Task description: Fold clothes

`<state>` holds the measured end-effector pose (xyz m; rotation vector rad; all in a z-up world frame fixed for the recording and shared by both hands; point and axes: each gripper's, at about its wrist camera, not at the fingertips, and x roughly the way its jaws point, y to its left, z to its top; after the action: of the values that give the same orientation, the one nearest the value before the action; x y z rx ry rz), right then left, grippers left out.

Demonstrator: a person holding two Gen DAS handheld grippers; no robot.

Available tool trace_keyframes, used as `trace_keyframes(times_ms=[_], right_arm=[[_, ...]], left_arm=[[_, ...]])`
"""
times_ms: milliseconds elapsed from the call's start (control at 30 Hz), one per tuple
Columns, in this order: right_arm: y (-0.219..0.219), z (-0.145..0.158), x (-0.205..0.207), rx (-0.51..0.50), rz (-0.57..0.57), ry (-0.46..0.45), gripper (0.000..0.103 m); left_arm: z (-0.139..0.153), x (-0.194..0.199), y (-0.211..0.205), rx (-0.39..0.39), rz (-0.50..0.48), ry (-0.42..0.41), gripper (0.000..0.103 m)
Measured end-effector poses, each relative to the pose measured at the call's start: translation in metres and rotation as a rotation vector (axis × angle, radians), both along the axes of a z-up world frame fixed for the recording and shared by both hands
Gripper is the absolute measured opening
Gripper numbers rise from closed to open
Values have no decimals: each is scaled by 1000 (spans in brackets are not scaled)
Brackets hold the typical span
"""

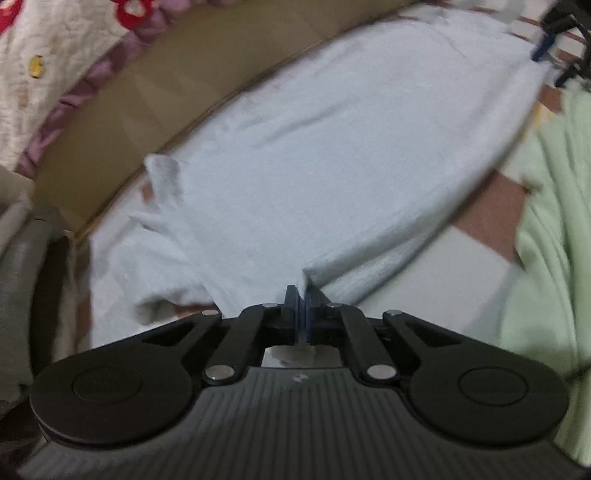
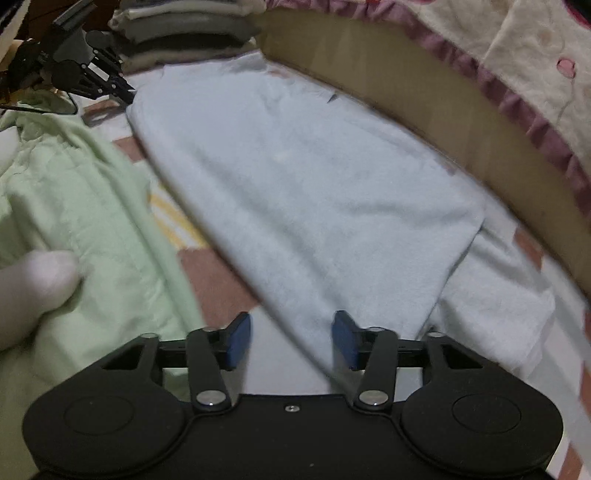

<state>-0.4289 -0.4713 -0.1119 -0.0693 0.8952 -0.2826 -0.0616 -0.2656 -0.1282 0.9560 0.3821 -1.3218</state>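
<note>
Pale-blue towel [image 1: 332, 155] lies flat on the bed beside a cardboard box [image 1: 122, 122] — contents not visible. Soft, light, floppy; grab at corners. Left gripper [image 1: 301, 295] is clamped on one near corner. Right gripper [image 2: 291, 339] — jaws apart, straddling the other edge, not pinching.

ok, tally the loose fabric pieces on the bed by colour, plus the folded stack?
Pale blue towel: 1
Light green garment: 1
Folded items in the stack: about 4, blurred
Total: about 6
</note>
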Motion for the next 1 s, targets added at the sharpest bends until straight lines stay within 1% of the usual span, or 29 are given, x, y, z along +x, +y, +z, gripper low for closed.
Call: trace_keyframes(times_ms=[33,67,100,133,167,200,267,333,367,433,500,533,600,667,700,733,767,800,833,900,933,967,1000], right_arm=[[-6,0,1,19,-15,-17,56],[-11,0,3,31,-30,-34,53],[-17,0,4,38,-43,-51,42],[-23,1,5,57,-51,-77,35],[-29,3,7,75,-60,-102,14],[-35,7,9,92,-73,-131,7],[-43,15,12,94,-98,-164,6],[-50,21,12,133,-108,-184,6],[-48,20,11,133,-98,-179,6],[-39,17,9,108,-67,-141,7],[-32,9,8,100,-45,-109,10],[-28,6,5,104,-37,-96,12],[-18,-1,1,88,-22,-62,26],[-7,-5,-4,26,-3,-43,31],[-3,-6,-6,6,-1,-35,33],[-1,-6,-7,-10,-9,-30,36],[-1,-5,-8,-19,-24,-29,43],[-3,-5,-9,-25,-40,-34,48],[-6,-6,-10,-17,-60,-49,49],[-11,-7,-10,0,-113,-76,47],[-13,-7,-7,-4,-142,-85,47],[-14,-5,-5,-17,-157,-95,45],[-14,-3,-4,-31,-167,-111,42]], left_arm=[[4,2,-4,-27,30,15,3],[7,5,-8,-54,59,33,3],[10,8,-12,-74,76,45,3],[11,11,-16,-88,83,49,3],[12,12,-21,-95,87,48,3],[13,12,-24,-94,87,42,3],[13,12,-26,-89,91,44,3],[11,11,-24,-87,94,52,3],[10,10,-22,-84,96,57,3],[9,10,-17,-82,98,70,3],[8,12,-12,-94,90,91,7],[8,13,-9,-100,84,100,7],[8,14,-5,-104,72,109,8],[7,12,-2,-94,58,99,12],[6,11,-1,-89,50,92,22],[6,10,0,-86,38,88,37],[4,9,1,-83,15,85,46],[3,8,2,-82,-9,84,58],[1,8,1,-83,-26,85,60],[-2,8,-2,-83,-51,101,60],[-3,8,-4,-78,-55,115,58],[-5,6,-5,-75,-63,113,51],[-5,4,-7,-79,-60,98,20]])
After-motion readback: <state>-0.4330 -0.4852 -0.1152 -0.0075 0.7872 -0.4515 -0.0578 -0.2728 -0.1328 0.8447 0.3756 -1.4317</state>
